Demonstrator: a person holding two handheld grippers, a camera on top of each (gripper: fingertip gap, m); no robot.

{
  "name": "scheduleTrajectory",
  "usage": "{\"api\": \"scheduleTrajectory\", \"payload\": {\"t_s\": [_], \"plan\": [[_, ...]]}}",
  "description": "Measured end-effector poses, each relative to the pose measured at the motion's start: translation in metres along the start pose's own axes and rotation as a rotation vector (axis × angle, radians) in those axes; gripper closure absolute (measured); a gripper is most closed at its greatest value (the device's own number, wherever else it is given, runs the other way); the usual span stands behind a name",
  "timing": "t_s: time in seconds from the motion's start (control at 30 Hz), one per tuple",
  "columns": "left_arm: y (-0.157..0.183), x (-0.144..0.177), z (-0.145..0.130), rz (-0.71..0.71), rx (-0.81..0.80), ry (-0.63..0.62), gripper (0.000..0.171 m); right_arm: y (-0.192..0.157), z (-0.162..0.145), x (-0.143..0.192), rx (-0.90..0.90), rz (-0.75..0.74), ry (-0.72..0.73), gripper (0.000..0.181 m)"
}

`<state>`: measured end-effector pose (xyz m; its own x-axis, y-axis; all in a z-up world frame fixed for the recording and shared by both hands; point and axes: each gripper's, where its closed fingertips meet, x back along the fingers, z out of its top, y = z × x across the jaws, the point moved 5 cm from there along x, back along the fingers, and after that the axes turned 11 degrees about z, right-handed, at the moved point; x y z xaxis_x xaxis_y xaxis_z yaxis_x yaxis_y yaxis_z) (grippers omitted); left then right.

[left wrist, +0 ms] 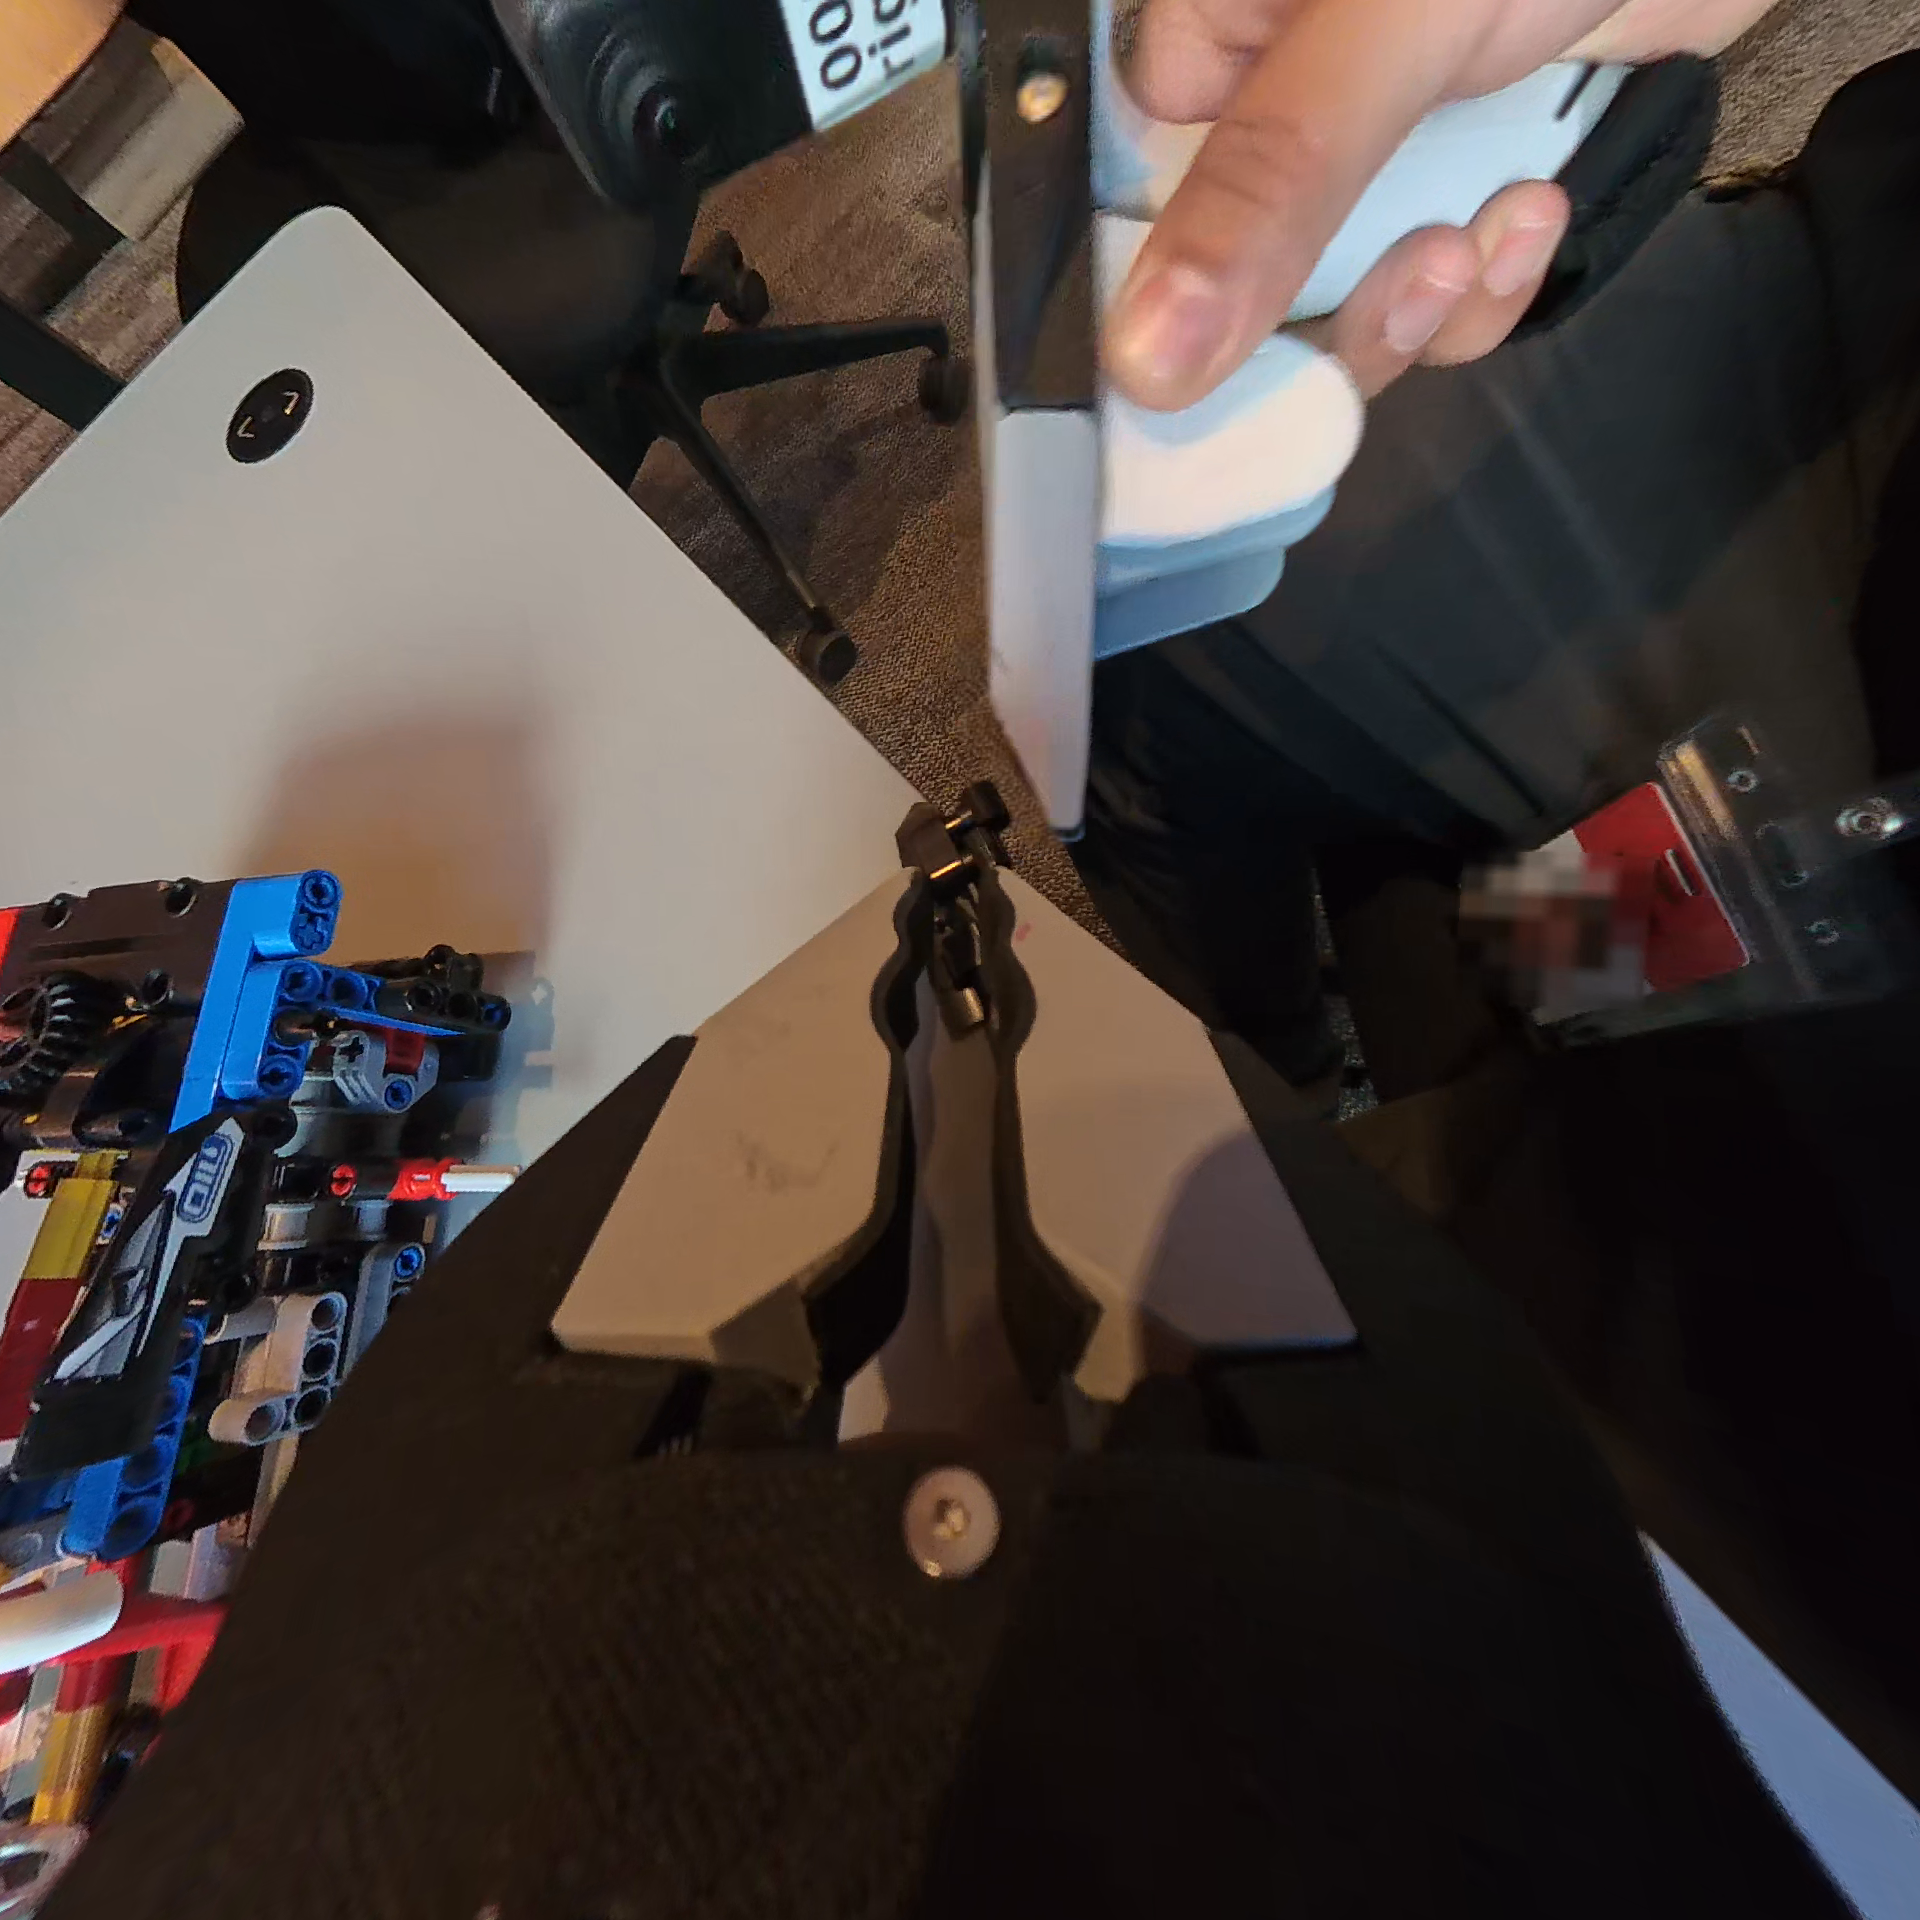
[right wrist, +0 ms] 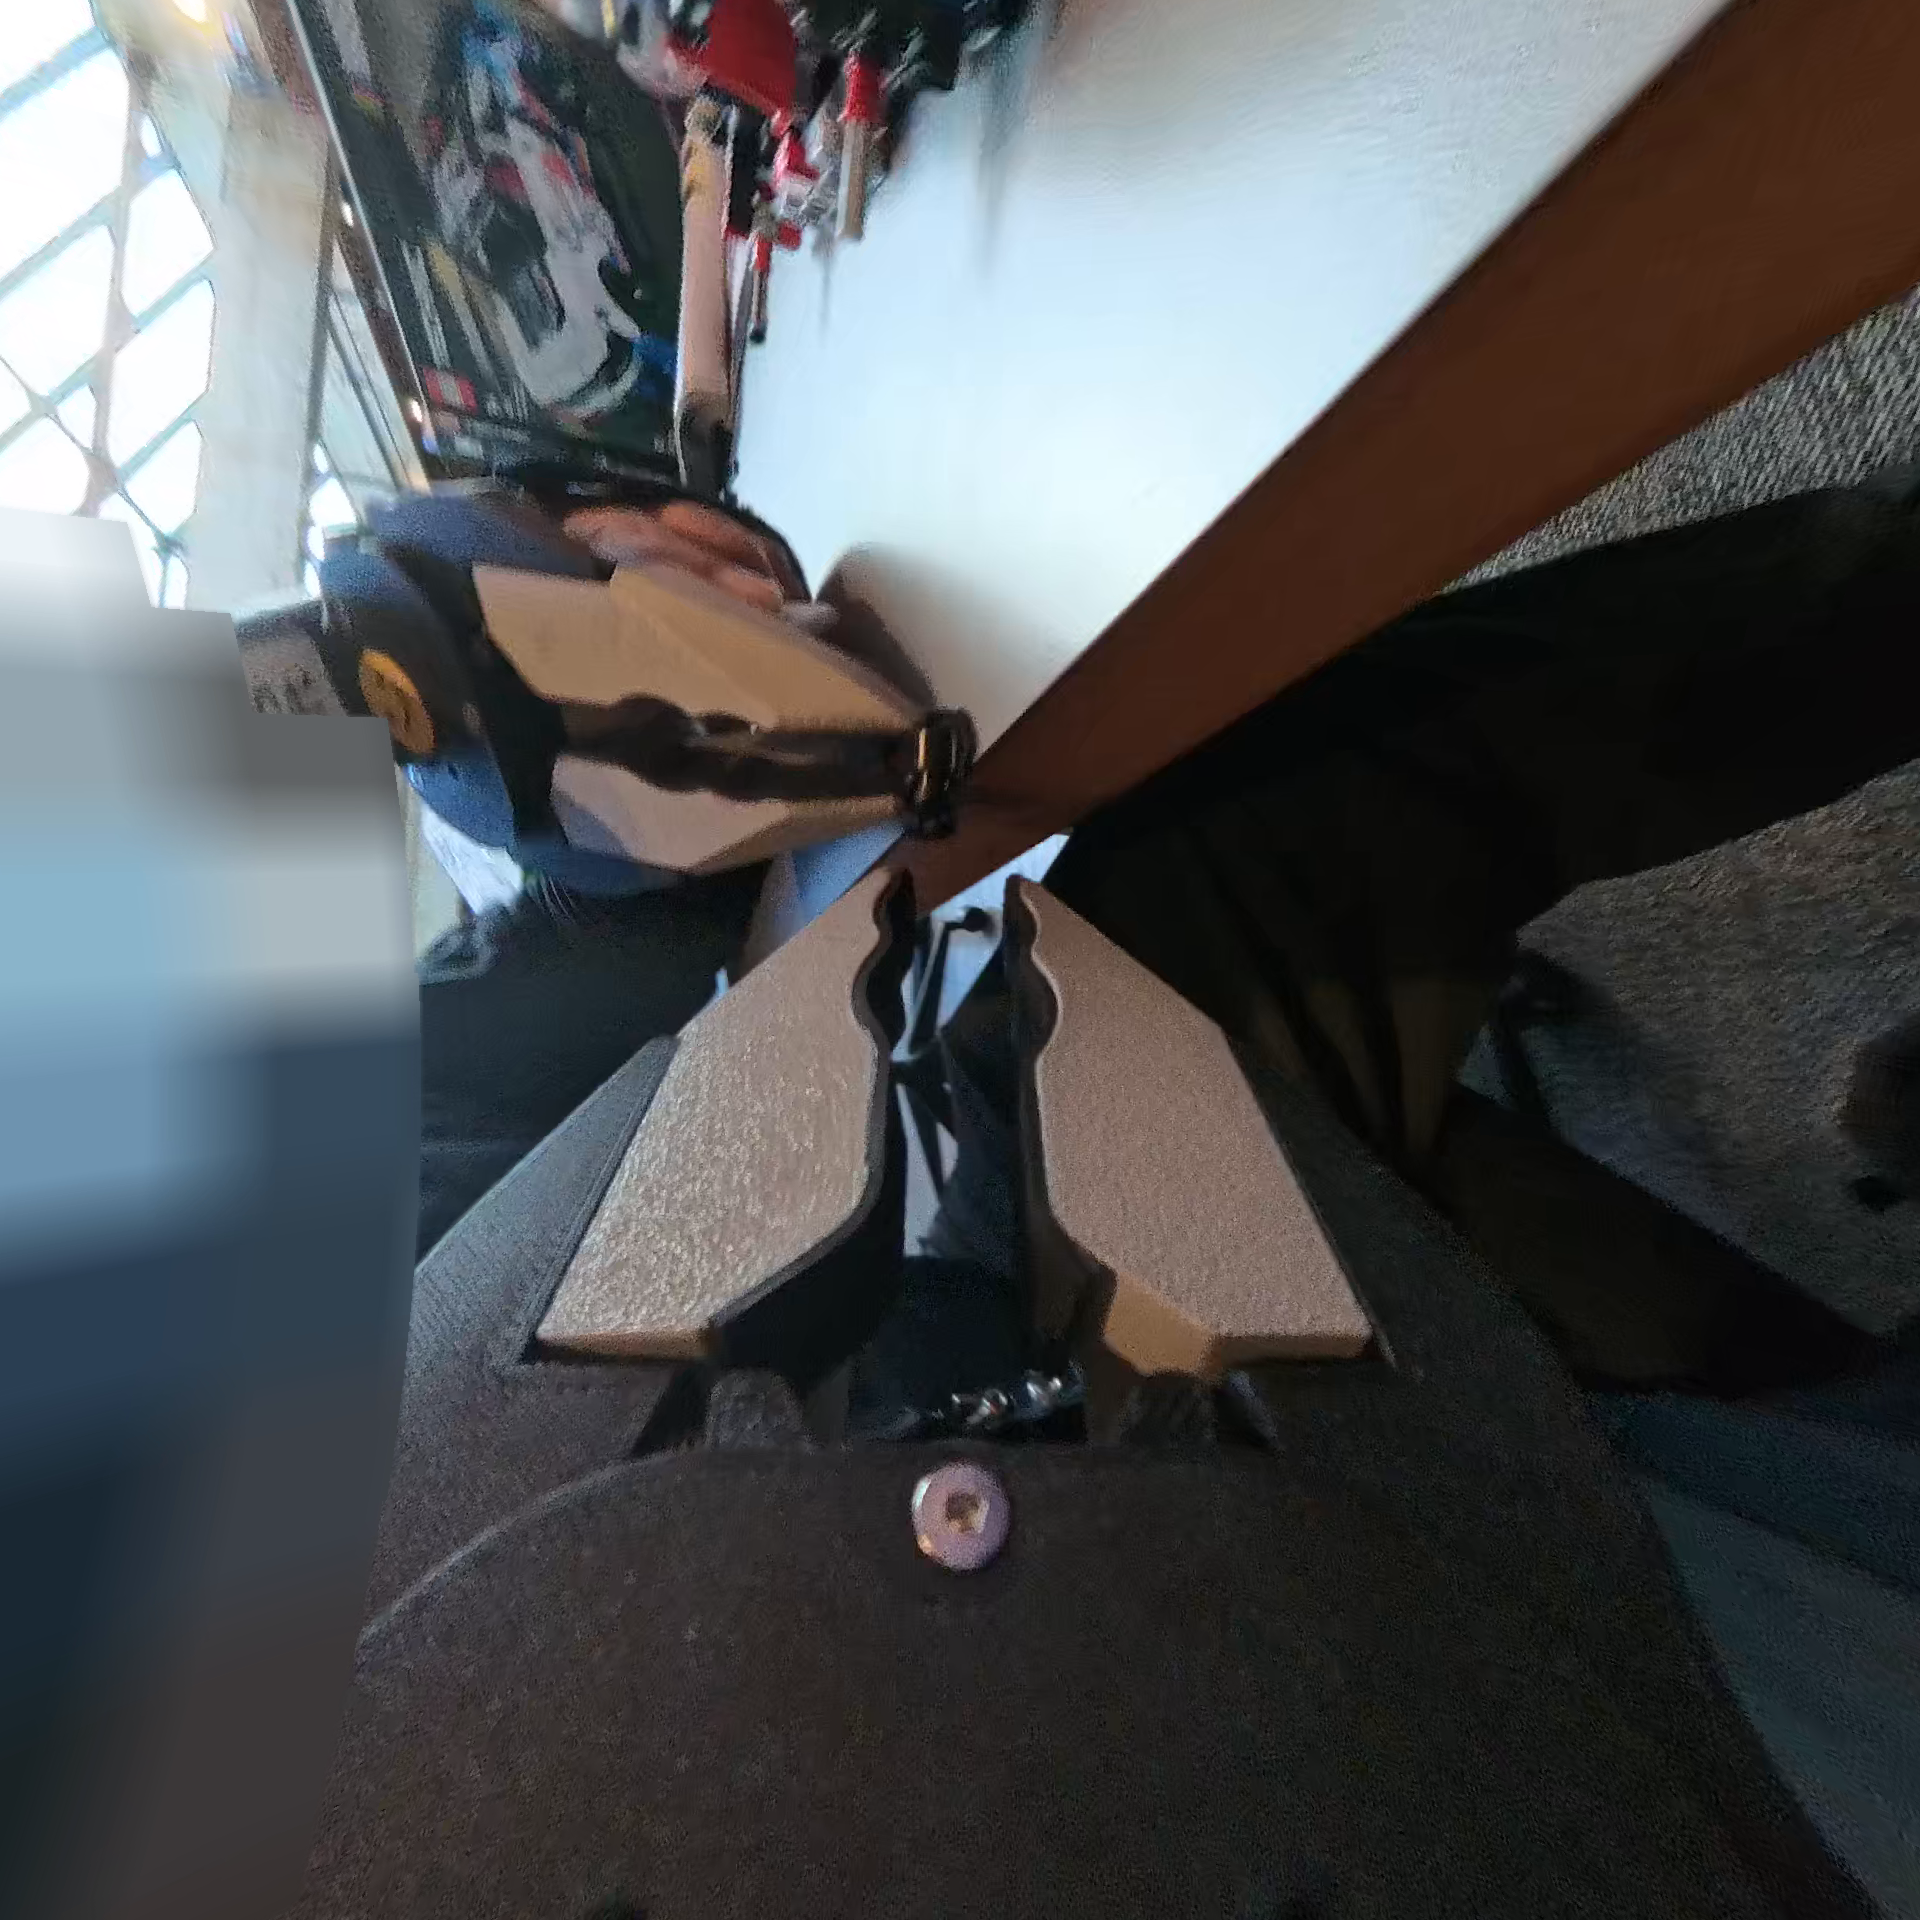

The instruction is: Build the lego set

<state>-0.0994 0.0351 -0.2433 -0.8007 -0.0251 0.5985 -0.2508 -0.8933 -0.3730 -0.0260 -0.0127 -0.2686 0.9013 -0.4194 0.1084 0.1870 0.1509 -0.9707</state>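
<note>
My left gripper [left wrist: 951,899] is shut on a small black lego connector piece [left wrist: 961,836] and holds it in the air over the table's edge. The partly built lego model [left wrist: 208,1143], blue, black, red and grey, sits on the white table [left wrist: 364,623] to the left. My right gripper [right wrist: 956,904] is open and empty, just short of the black piece [right wrist: 940,774] held in the left gripper [right wrist: 920,769]. In the left wrist view, one right finger [left wrist: 1039,623] reaches down beside the piece, with a person's hand [left wrist: 1299,208] on that gripper.
The table's brown edge [right wrist: 1351,468] runs diagonally behind the grippers. An office chair base [left wrist: 779,416] stands on grey carpet beyond the table. The lego box [right wrist: 520,260] and the blurred model [right wrist: 810,104] lie at the table's far end. Only a small space, under 4 cm, lies between the two pairs of fingers.
</note>
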Motion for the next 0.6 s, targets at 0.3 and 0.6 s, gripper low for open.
{"api": "scheduleTrajectory", "payload": {"t_s": [0.3, 0.6], "plan": [[-0.002, 0.006, -0.005, -0.090, 0.014, 0.014, 0.165, -0.038, 0.024, 0.006, 1.074, -0.225, -0.421, 0.140], [-0.002, 0.009, -0.008, -0.131, 0.011, 0.022, 0.165, -0.026, 0.020, -0.020, 1.447, -0.182, -0.735, 0.161]]}}
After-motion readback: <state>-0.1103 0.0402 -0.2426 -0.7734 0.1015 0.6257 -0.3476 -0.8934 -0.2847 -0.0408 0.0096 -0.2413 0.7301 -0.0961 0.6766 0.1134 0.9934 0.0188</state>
